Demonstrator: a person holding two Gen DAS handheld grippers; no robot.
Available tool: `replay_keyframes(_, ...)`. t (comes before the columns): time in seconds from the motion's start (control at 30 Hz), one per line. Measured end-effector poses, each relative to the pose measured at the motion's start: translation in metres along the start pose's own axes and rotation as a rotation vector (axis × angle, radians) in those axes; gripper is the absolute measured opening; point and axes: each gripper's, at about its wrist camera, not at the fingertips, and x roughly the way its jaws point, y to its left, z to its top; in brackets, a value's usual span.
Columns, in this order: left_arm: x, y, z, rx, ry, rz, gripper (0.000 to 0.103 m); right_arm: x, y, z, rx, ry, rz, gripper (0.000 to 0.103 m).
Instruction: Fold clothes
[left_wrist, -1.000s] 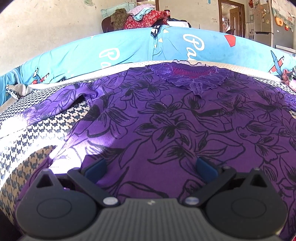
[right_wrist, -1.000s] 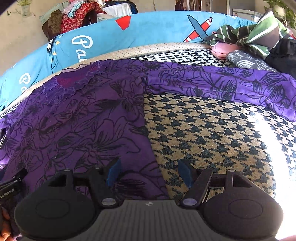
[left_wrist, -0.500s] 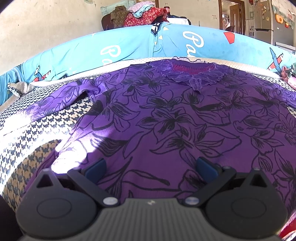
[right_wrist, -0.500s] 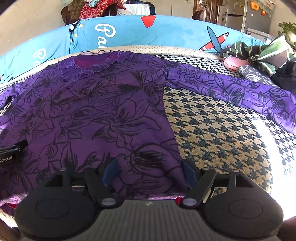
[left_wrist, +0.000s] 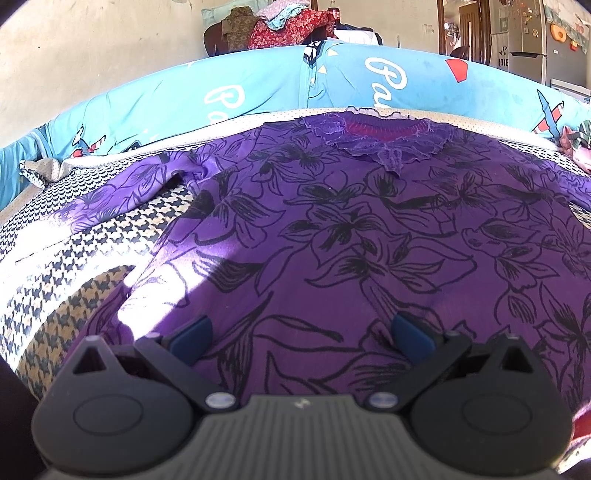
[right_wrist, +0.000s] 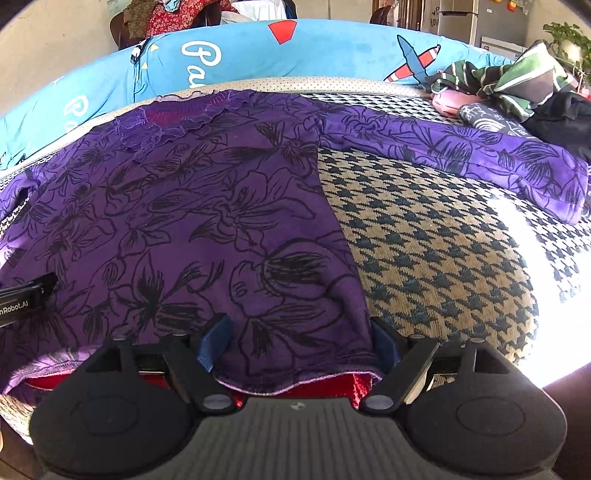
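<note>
A purple top with black flower outlines (left_wrist: 351, 229) lies spread flat, neckline (left_wrist: 376, 140) far from me, on a houndstooth bed cover (left_wrist: 55, 295). My left gripper (left_wrist: 301, 334) stands open low over the garment's lower left part, with nothing pinched. In the right wrist view the same top (right_wrist: 207, 206) fills the left half, one sleeve (right_wrist: 480, 155) stretched out to the right. My right gripper (right_wrist: 299, 343) is over the lower right corner of the hem (right_wrist: 295, 384), where red lining shows. Its jaws are opening, and the fabric lies between the fingers unpinched.
A long blue cushion (left_wrist: 258, 85) with white lettering and aeroplanes runs along the far edge. Crumpled clothes (right_wrist: 517, 85) are heaped at the far right of the bed cover (right_wrist: 424, 240). A chair loaded with garments (left_wrist: 280, 26) and a fridge (left_wrist: 524, 37) stand behind.
My right gripper has slid left from the bare houndstooth onto the top's lower right corner, and its jaws have spread wider. The left gripper has hardly moved.
</note>
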Motion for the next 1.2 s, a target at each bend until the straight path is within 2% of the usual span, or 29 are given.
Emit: replay_keyframes(1.2,-0.013,0.004,-0.008,0.008,0.029,-0.004,0.103,-0.009,0.002,-0.015,0.049,0.058,0.016,0.081)
